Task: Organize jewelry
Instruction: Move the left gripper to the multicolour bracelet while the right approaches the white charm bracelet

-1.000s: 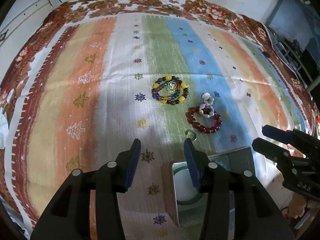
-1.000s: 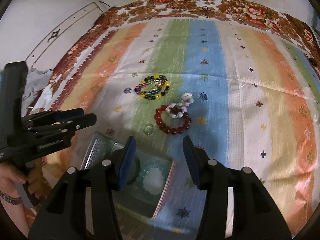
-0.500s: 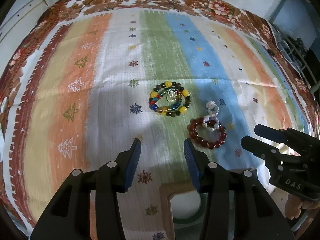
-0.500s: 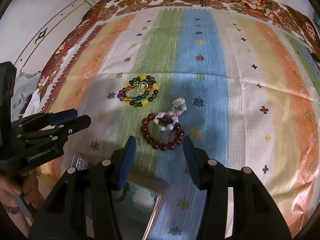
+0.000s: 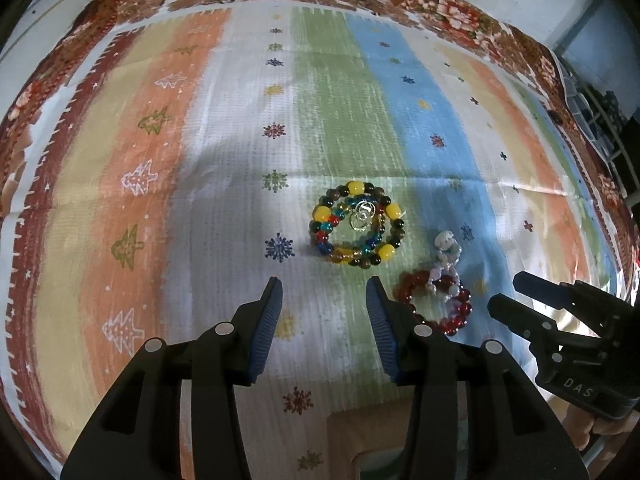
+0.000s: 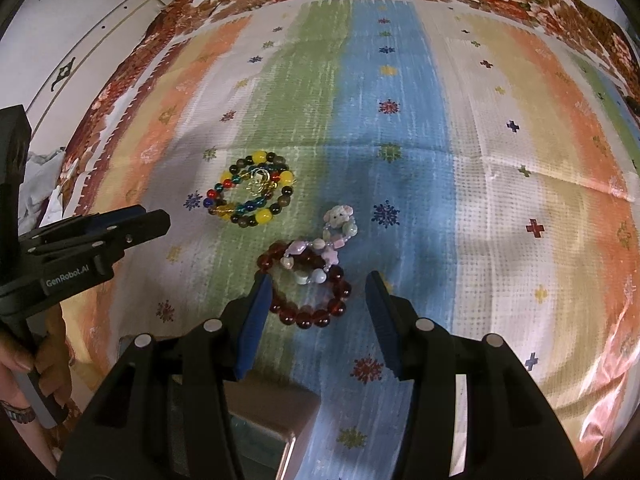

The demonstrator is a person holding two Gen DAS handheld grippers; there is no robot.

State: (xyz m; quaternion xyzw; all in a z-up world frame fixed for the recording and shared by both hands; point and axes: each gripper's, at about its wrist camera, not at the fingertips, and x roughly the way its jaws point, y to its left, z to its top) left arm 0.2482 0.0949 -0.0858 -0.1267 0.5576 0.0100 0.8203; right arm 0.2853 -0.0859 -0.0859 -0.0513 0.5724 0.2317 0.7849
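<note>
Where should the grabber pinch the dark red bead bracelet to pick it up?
Probably the near arc of the dark red bracelet, coming straight down from above. It lies flat, and the pastel charm bracelet overlaps its far side, so the near beads are bare. The right gripper is open above it.

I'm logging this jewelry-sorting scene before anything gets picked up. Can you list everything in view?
multicoloured bead bracelet: one, yellow, blue, red and dark beads, on the green stripe, farthest from the grippers
metal rings: a few, silvery, inside that bracelet
dark red bead bracelet: one, just ahead of the right gripper
pastel charm bracelet: one, pink and pale green with a white figure, overlapping the red one
box: one, at the near edge, partly hidden
tablecloth: one, striped
left gripper: open, empty
right gripper: open, empty
</note>
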